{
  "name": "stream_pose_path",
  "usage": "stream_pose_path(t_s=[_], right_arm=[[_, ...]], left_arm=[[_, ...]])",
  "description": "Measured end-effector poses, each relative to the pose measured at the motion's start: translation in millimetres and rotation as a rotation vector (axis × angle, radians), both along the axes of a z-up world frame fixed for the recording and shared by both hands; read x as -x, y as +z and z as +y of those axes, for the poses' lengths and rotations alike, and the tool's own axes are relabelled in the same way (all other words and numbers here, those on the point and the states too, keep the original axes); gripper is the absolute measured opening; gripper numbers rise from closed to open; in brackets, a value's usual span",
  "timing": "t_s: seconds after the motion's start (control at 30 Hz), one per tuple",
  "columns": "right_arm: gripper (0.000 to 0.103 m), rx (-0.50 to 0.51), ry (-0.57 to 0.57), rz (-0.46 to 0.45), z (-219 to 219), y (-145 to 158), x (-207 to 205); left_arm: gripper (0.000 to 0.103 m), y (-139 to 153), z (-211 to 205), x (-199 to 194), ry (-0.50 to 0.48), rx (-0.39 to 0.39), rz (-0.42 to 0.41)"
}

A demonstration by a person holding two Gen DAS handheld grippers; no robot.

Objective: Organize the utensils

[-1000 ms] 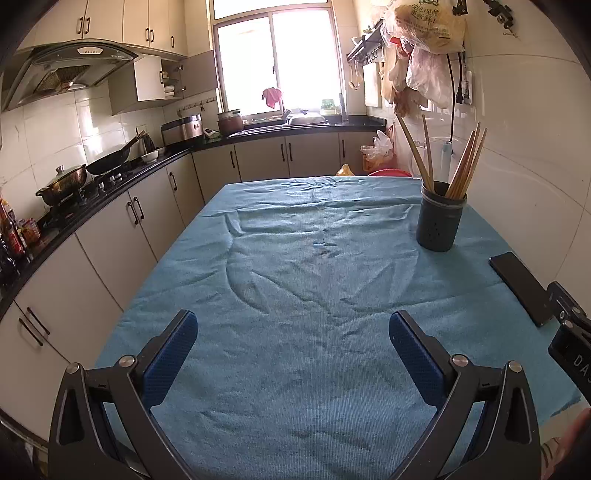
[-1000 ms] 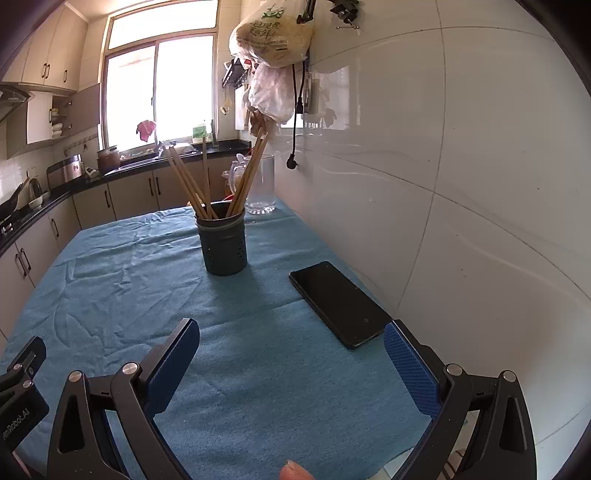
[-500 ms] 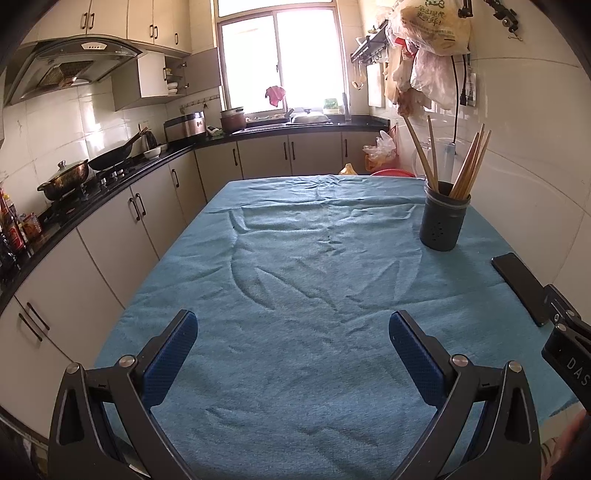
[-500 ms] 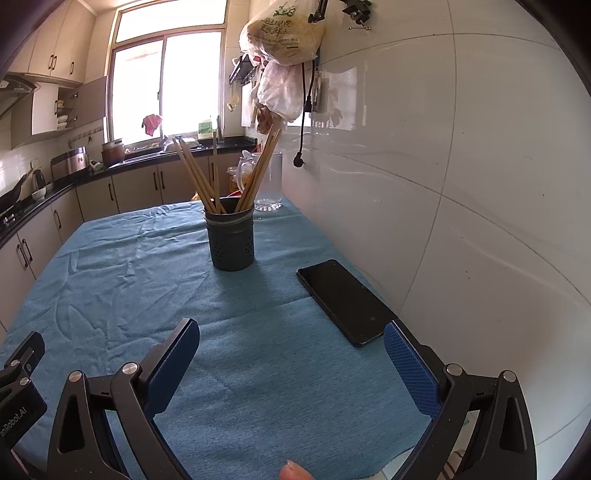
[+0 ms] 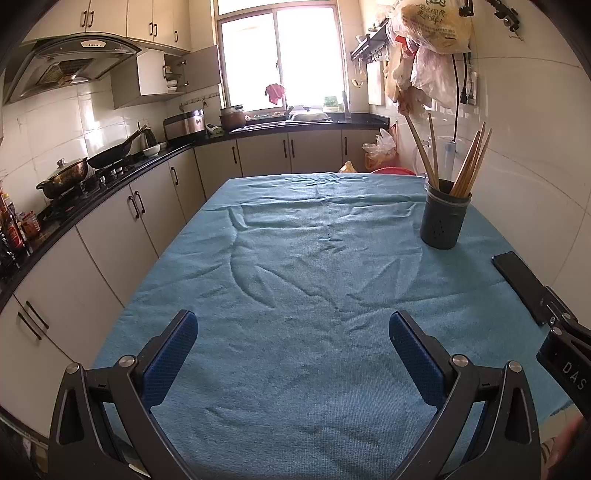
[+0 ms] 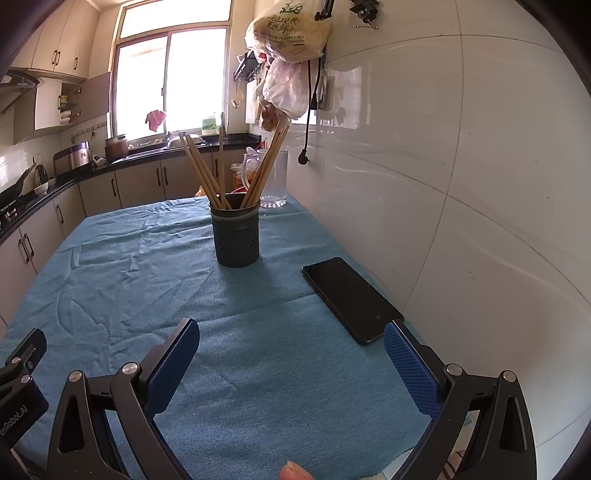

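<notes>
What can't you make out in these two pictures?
- Chopsticks: their lower ends, hidden inside the dark holder in both views.
- Phone: its near end, hidden behind the other claw's body in the left view.
- Bag print: too small to read.
- Glass jug: partly hidden by chopsticks, right view.

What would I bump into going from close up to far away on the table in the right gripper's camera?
Right gripper, open → black phone lying flat on the blue cloth → dark holder full of chopsticks → clear glass jug at the table's far end.
</notes>
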State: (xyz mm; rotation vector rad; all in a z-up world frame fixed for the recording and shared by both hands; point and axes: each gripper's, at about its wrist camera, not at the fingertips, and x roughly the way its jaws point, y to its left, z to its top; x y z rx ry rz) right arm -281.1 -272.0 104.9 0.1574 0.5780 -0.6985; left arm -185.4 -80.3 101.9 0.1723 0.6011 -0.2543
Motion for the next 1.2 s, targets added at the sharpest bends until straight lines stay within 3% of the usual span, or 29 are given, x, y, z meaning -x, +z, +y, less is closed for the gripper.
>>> stream_pose_path(t_s=[1.2], right_arm=[[0.102, -0.007, 0.017, 0.023, 4.1, -4.9, -3.9]], left_arm=[[0.103, -3.2, 0.4, -0.3, 0.000, 0.002, 0.004]])
